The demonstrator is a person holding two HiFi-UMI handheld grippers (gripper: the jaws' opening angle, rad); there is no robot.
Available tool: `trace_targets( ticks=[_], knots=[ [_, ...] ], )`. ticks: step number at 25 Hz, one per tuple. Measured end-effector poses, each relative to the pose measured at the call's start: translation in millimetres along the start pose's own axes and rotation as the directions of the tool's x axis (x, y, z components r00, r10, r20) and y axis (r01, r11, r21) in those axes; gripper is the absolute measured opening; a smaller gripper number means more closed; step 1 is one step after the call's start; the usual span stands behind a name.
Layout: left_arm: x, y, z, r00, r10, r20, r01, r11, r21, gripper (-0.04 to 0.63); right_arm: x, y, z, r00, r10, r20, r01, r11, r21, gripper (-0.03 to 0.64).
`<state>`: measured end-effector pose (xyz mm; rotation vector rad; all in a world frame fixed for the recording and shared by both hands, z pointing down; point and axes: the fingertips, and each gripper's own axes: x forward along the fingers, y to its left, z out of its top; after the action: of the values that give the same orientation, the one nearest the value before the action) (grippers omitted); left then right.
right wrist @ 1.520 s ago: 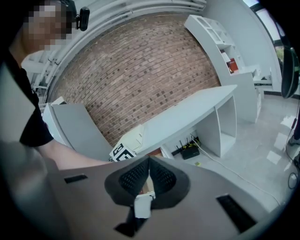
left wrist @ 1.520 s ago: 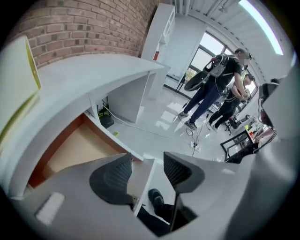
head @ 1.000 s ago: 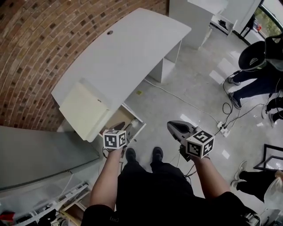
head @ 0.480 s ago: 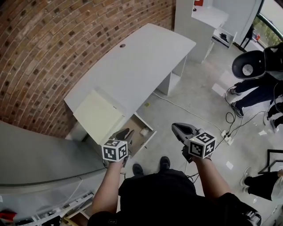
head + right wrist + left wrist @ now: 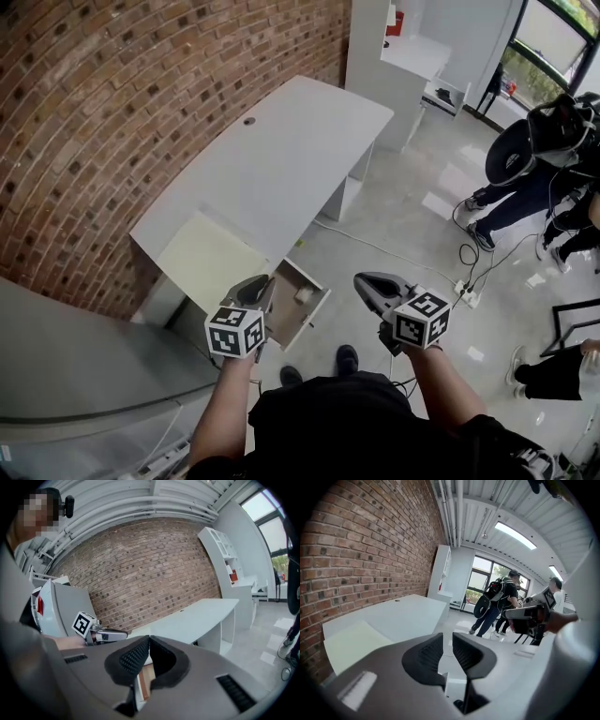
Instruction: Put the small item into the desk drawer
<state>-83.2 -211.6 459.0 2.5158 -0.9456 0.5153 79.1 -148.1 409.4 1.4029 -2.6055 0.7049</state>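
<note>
The white desk (image 5: 281, 159) has its drawer (image 5: 317, 310) pulled open at the near end. A small pale item (image 5: 303, 294) lies inside the drawer. My left gripper (image 5: 249, 290) hovers just left of the drawer. Its jaws are closing, a narrow gap still shows in the left gripper view (image 5: 447, 641), and nothing is between them. My right gripper (image 5: 371, 285) hangs over the floor to the right of the drawer. It is shut and empty (image 5: 149, 640). The drawer's brown inside (image 5: 145, 682) shows below its jaws.
A cream pad (image 5: 208, 262) lies on the desk's near end. A brick wall (image 5: 112, 103) runs behind the desk, with a grey cabinet (image 5: 84, 366) at the left. People (image 5: 530, 173) stand at the right, and cables with a power strip (image 5: 465, 292) lie on the floor.
My left gripper has drawn back from over the drawer and its jaws have narrowed. The small item now shows lying in the drawer. The right gripper has barely moved.
</note>
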Motion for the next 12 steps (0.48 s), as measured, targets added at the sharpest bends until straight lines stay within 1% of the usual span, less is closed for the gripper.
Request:
trace_targets(
  ticks=[3, 7, 12],
  knots=[
    [-15, 9, 8, 0.999, -0.013, 0.032, 0.012, 1.0, 0.012, 0.067, 3, 15, 0, 1.0, -0.018, 0.012, 0.018, 1.0, -0.008, 0.012],
    [-38, 21, 16, 0.997, -0.033, 0.072, 0.033, 0.999, 0.004, 0.059, 11, 39, 0, 0.999, -0.037, 0.02, 0.038, 0.999, -0.021, 0.012],
    [-65, 39, 16, 0.994, -0.052, 0.094, 0.051, 0.999, 0.01, 0.052, 23, 68, 1, 0.997, -0.064, 0.034, 0.065, 0.997, -0.039, 0.012]
  ],
)
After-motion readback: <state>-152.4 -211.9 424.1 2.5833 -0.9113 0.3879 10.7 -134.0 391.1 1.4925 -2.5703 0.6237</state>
